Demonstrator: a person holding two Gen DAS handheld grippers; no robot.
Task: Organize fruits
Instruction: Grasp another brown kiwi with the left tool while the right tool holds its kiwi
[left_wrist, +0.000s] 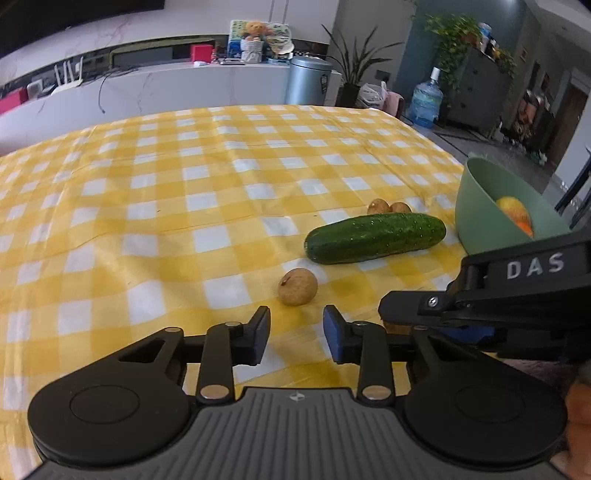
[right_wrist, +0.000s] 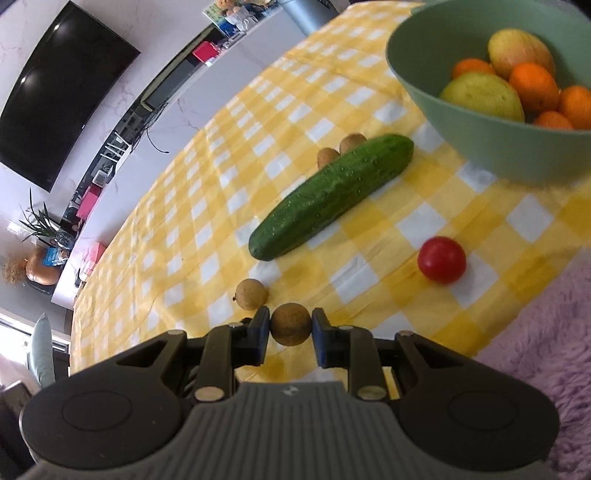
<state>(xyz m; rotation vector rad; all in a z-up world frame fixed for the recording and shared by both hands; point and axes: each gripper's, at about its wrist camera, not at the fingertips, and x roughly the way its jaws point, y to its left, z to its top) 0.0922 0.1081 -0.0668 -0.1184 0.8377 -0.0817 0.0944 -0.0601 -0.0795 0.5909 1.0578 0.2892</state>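
We see our right gripper (right_wrist: 290, 329) with its fingers closed on a small brown fruit (right_wrist: 291, 324). Our left gripper (left_wrist: 296, 335) has narrow, empty fingers; a second brown fruit (left_wrist: 297, 286) lies just beyond them on the worktop (left_wrist: 147, 192), near the cucumber (left_wrist: 375, 238) and green bowl (left_wrist: 480, 221).

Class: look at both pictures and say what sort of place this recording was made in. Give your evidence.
Probably a home living-dining room: a table under a yellow checked tablecloth, a wall-mounted television above a long low white cabinet, and houseplants beside a water bottle.
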